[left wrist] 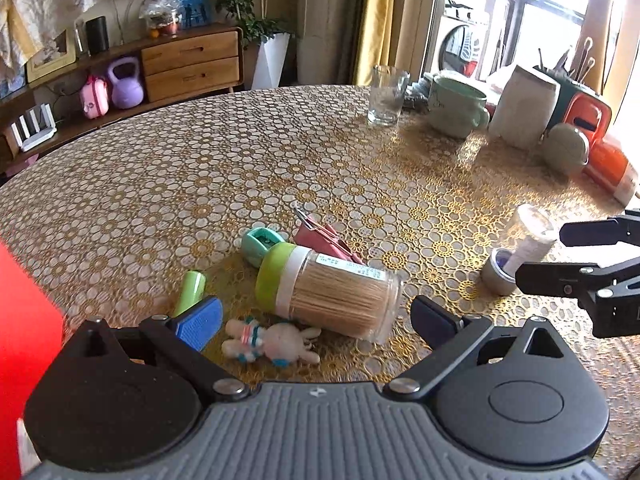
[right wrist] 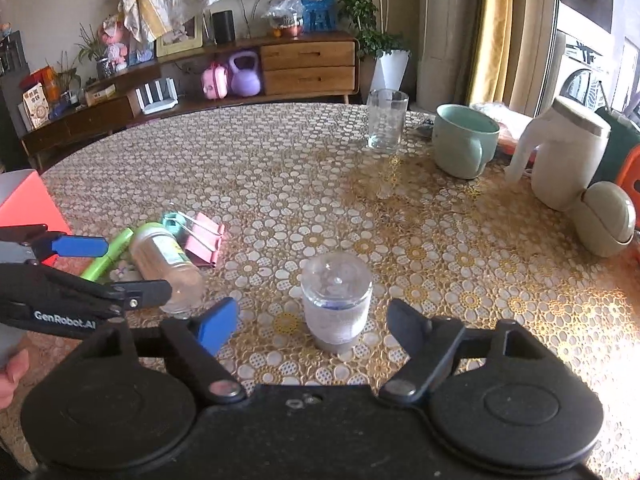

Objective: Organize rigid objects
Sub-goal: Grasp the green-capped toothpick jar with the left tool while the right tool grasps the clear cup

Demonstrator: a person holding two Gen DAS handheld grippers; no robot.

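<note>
A toothpick jar [left wrist: 340, 292] with a green lid lies on its side on the patterned table [left wrist: 200, 168], between the spread fingers of my left gripper [left wrist: 316, 320], which is open and not touching it. A small plush bunny [left wrist: 272, 344] lies just in front of the jar. My right gripper [right wrist: 312, 328] is open around a small upright container with a clear domed lid [right wrist: 336, 300], with a gap on both sides. Beside the jar lie a green marker [left wrist: 190, 290], a teal sharpener [left wrist: 260, 244] and a pink binder clip [left wrist: 324, 236].
A drinking glass [right wrist: 386, 120], a green mug [right wrist: 464, 144], a white jug [right wrist: 564, 160] and a round cream case [right wrist: 606, 218] stand at the back right. A red box [right wrist: 28, 204] sits at the left table edge. A hand [right wrist: 12, 372] holds the left gripper [right wrist: 138, 268].
</note>
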